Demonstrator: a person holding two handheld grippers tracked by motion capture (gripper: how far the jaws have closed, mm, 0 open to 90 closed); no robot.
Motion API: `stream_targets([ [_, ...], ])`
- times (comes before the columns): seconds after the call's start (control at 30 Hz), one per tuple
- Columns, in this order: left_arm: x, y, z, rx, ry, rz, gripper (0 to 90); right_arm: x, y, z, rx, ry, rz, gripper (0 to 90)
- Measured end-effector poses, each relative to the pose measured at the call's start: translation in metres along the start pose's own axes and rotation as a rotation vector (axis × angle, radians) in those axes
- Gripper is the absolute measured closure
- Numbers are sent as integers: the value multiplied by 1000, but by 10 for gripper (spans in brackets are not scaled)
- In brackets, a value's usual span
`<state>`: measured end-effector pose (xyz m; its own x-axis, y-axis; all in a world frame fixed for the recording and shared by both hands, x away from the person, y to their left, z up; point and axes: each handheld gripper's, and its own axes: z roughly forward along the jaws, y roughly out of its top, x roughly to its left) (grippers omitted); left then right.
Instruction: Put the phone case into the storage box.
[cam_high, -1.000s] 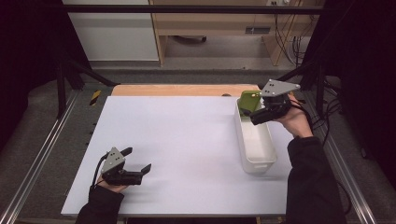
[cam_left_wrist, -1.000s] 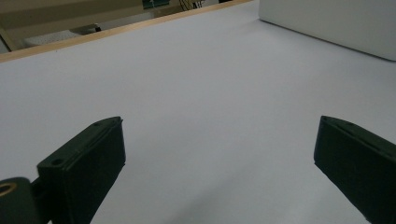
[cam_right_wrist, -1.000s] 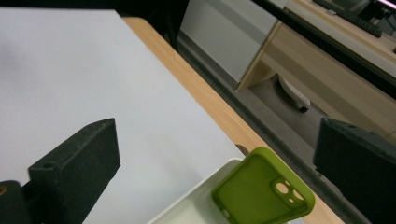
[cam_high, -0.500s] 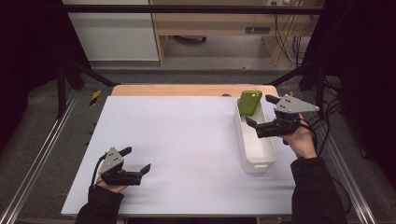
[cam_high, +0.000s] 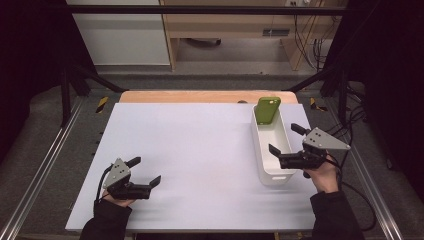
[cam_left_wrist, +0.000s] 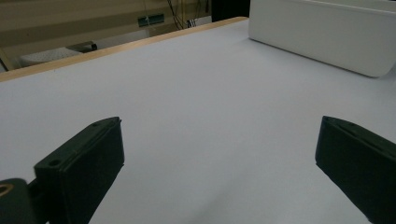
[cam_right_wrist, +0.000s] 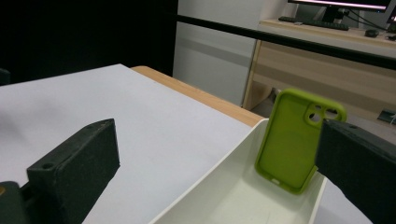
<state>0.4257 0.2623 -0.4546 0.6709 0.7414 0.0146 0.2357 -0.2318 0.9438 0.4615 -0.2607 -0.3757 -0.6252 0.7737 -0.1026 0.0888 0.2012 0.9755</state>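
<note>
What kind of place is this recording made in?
Probably a lab or workshop bench set up for recording. A white table stands inside a dark metal frame, cables hang behind, and a wooden desk with a keyboard stands behind it.

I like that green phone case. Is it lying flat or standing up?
Standing up, tilted: the green rubbery phone case leans against the end wall of the long white plastic bin.
</note>
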Motion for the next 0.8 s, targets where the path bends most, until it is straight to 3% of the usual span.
stream_targets([
  [0.17,0,1,-1,-8,-5,-2,8,3,-14,-11,-25,4,46,5],
  [0.47,0,2,-3,-30,-16,-1,7,8,-41,-24,-1,9,72,5],
  [0.8,-1,3,-4,-36,-19,1,7,5,-55,-35,6,0,92,5],
])
